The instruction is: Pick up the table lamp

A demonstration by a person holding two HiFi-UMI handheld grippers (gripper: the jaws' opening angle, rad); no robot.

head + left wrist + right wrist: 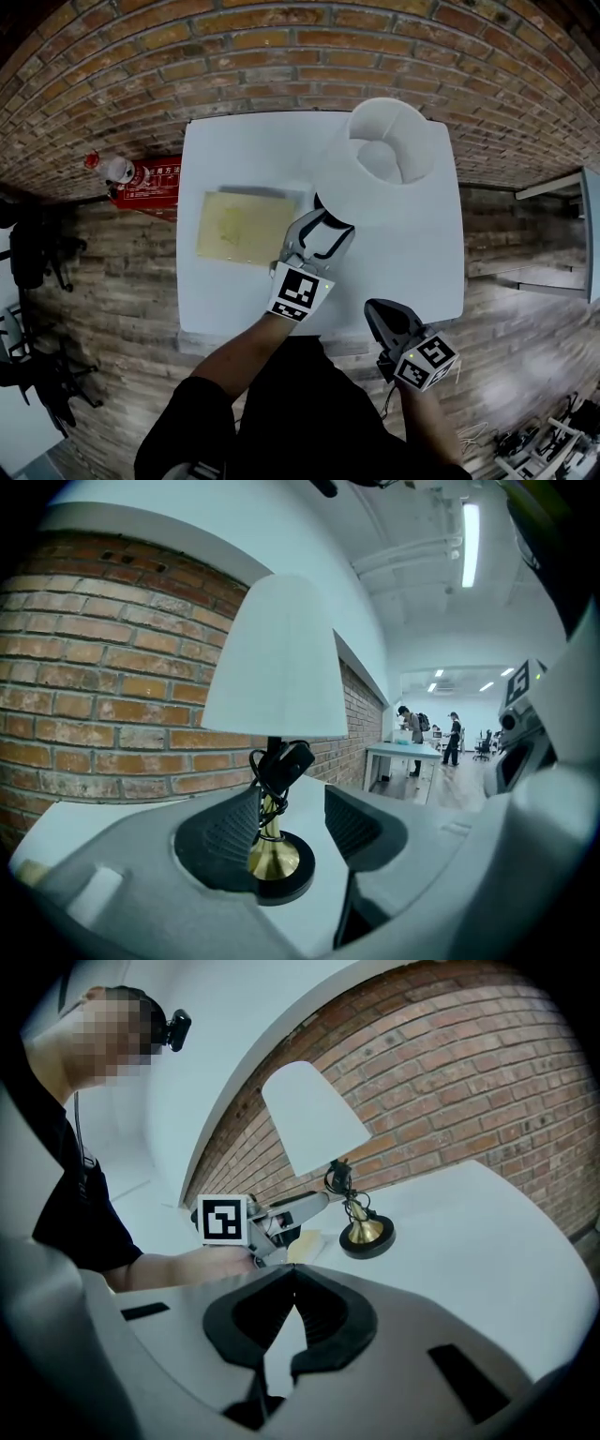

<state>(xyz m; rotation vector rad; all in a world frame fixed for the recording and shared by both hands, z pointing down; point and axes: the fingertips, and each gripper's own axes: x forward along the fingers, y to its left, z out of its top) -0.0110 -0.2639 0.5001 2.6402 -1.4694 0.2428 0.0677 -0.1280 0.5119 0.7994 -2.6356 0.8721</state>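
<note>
Left tool spread open around brass stem of table lamp upright on white counter; right tool clenched, empty; likely light, top-heavy, shade flimsy; best clamped firmly on stem.

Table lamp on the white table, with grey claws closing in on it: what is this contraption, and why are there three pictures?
There is no robot here. A person holds a pair of hand-held tongs in each hand, and the chequered cubes are part of them. The top-down picture comes from a camera on the person's head. The other two come from cameras riding on each pair of tongs, looking along their jaws.

On the white table stands a table lamp, and a yellowish flat sheet lies beside it. The left tongs are open, with the lamp's brass stem between the jaws but not squeezed. The right tongs are shut and empty, just off the table's near edge. Nothing is held yet.
</note>
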